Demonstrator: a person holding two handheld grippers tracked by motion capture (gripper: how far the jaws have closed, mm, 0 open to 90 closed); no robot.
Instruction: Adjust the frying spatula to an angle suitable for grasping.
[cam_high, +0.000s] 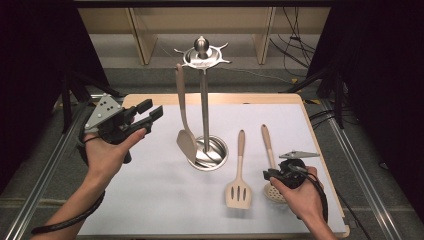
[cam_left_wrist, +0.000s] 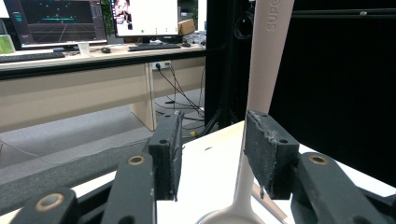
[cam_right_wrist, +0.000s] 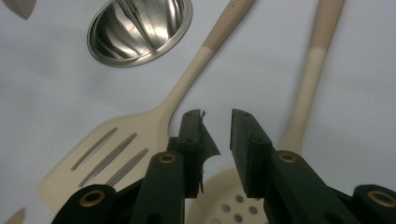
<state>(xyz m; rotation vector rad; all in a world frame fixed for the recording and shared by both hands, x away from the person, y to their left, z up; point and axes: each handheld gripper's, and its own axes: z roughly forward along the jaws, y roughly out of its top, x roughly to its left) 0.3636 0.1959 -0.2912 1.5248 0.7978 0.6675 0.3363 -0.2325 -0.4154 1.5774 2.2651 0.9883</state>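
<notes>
Skimmer lies flat under my right gripper, handle running away toward the table's far edge, jaws parted a little and gripping nothing (bowl end's right below them). Left gripper hovers open, well apart, so right's nearer.

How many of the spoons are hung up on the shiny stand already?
One utensil already hangs on the stand. The right gripper hovers over the perforated skimmer, jaws empty. The slotted turner and the skimmer lie on the table, left to hang. The left gripper waits open.
</notes>
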